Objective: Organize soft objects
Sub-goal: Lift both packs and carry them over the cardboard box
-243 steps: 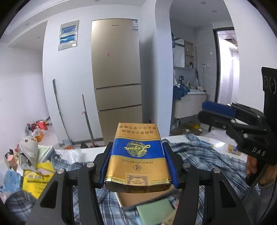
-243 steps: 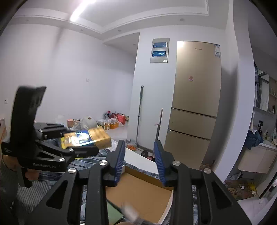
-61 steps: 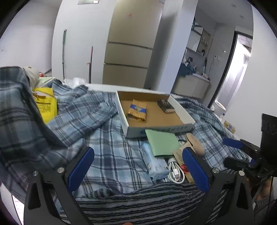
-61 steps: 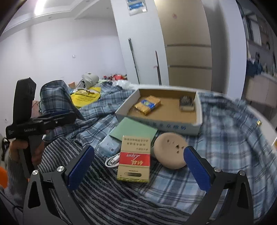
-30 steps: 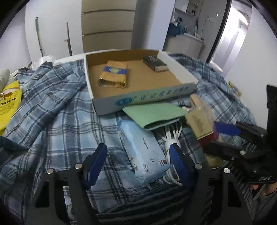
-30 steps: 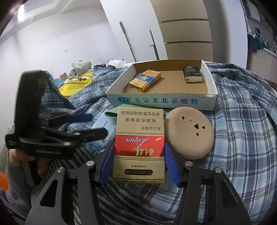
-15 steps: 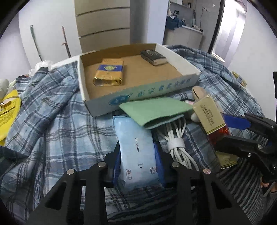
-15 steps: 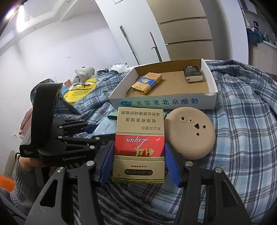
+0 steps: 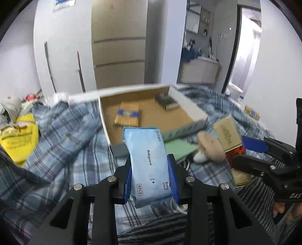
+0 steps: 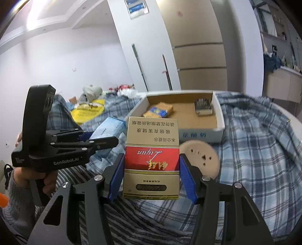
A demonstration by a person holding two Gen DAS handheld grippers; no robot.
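Plaid bedding (image 9: 62,135) is carrying the cardboard tray (image 9: 188,105), near which the left gripper (image 9: 150,176) is pinching a wipes pack (image 9: 148,160) and the right gripper (image 10: 152,178) a red carton (image 10: 152,160); the soft pack is sagging, likely slipping.

Cool indoor light throughout; glare is seen off the ceiling strip (image 10: 40,14) top left. Motion blur smears the cardboard box (image 9: 185,102), and edges are bent by fisheye.
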